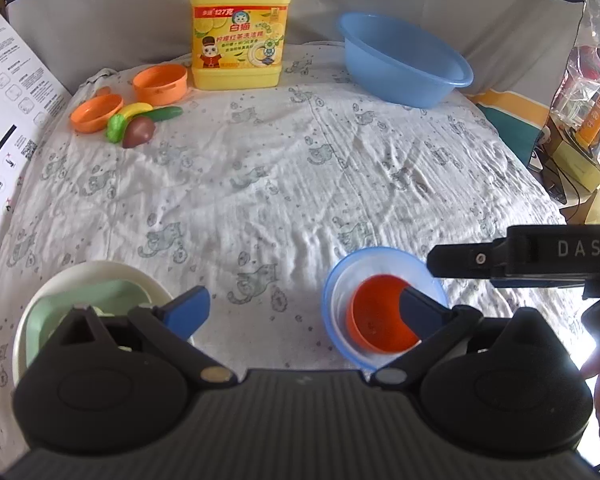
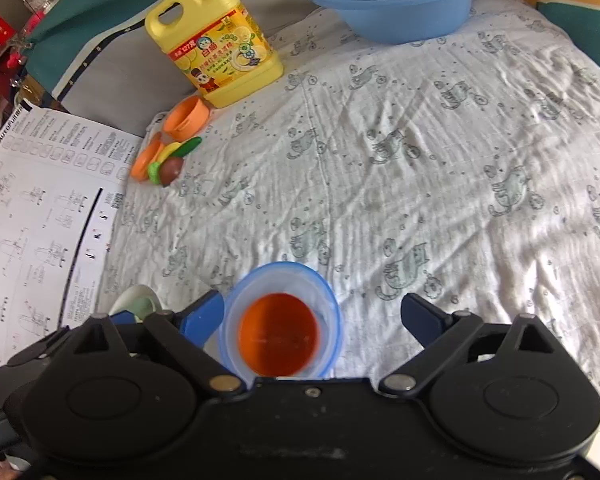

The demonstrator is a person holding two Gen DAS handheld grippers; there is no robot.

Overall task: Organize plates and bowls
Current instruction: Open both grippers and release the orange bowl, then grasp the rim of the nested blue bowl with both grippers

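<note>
Right now both tools are released. The left gripper (image 1: 304, 308) stands spread wide with nothing between its fingers, and the right gripper (image 2: 314, 314) is spread too, the clear blue-rimmed bowl (image 2: 281, 320) sitting between its fingers with a visible gap on each side.

That bowl is my landmark. An orange bowl (image 2: 278, 334) is nested inside it, and both rest on the cat-print cloth (image 2: 420, 180). Just left of it, in the left wrist view, sits a cream bowl (image 1: 76, 276) with a pale green dish (image 1: 80, 304) inside. Far behind and to the left are an orange toy pot (image 1: 160, 84), an orange lid (image 1: 96, 112) and toy vegetables (image 1: 136, 124); far behind and to the right is the blue basin (image 1: 404, 60), with the yellow detergent jug (image 1: 242, 24) between them.

I judge the nesting done, so the good move is to lift both grippers straight up and clear of the rims before travelling sideways, so no finger tips a stack.

My own gripper body hides the near rims of both stacks, I cannot tell what lies in the green dish, and the basin's inside is mostly out of sight.
</note>
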